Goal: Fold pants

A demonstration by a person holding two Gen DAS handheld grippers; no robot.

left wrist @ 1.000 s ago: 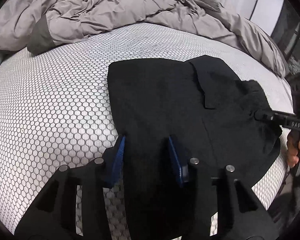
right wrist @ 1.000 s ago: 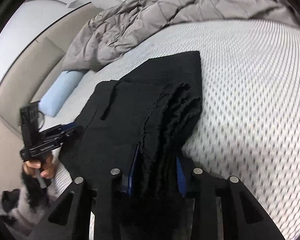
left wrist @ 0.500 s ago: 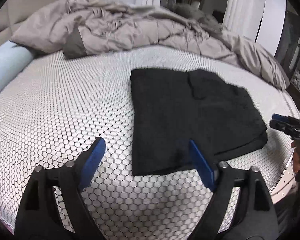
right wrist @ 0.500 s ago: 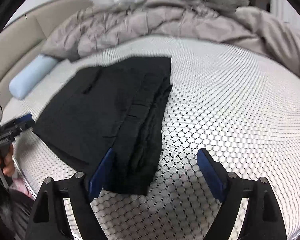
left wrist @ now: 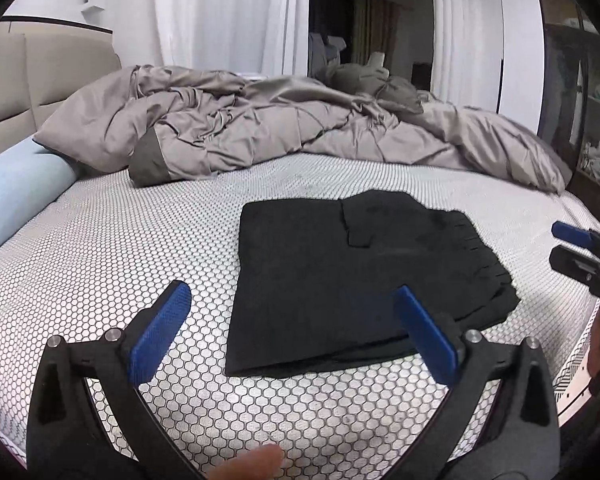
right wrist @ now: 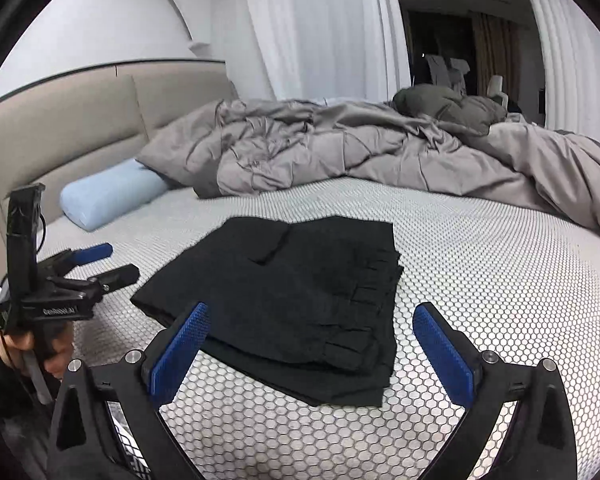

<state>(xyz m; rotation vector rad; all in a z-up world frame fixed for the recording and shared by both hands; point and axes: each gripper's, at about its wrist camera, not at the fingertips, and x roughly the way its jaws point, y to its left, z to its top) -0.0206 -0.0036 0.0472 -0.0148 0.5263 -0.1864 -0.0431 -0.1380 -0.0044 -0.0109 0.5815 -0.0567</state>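
Since both tools hang clear of the cloth, the geometry is simple: the folded black fabric pants [left wrist: 352,280] lie flat on the white honeycomb-patterned bed [left wrist: 112,248], ahead of both sets of jaws and touching neither. From the left gripper [left wrist: 296,332] the bundle sits ahead and slightly right, long axis running roughly away from the camera; from the right gripper [right wrist: 312,350] it sits ahead and slightly left, stacked pleated edges nearest. Both jaws stand wide open, holding nothing. Neither tool looks clearly nearer. Folding looks done or nearly so. Only legible-ish writing: white lettering on the left tool's body in the right view, too blurred to read confidently. Crumpled grey duvet [right wrist: 340,148] and pale blue bolster pillow [right wrist: 108,196] lie well behind.
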